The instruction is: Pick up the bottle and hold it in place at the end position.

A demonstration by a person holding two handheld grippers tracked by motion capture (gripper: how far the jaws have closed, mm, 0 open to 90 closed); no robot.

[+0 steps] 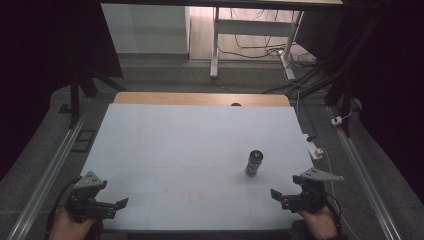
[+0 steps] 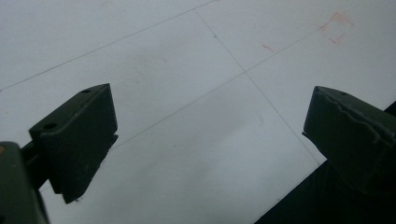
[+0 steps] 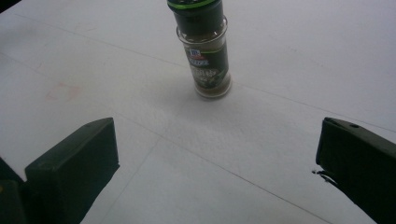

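A small glass spice jar (image 1: 254,164) with a dark cap, a green ring at the cap's top and a dark label stands upright on the white tabletop (image 1: 175,145). It sits ahead of the right gripper (image 1: 280,196) and slightly toward the left gripper's side, apart from it. In the right gripper view the jar (image 3: 205,56) rises beyond the gap between the two black jaws, with bare white surface between the jaws and the jar's base; nothing lies in that stretch.

The right gripper is held low over the near right corner of the tabletop, its jaws spread wide and holding nothing. The person's right hand (image 1: 320,222) grasps it from behind, and a grey three-cornered plate sits on top of it.

The left gripper (image 1: 117,205) is at the near left corner, well apart from the jar, in the person's left hand (image 1: 70,227). In the left gripper view its jaws (image 2: 205,135) also stand wide apart and empty over the bare surface, with thin seam lines and a faint reddish mark (image 2: 337,27) farther off.

Beyond the far edge of the tabletop, a white metal frame (image 1: 250,35) and loose cables (image 1: 260,50) lie on the floor.
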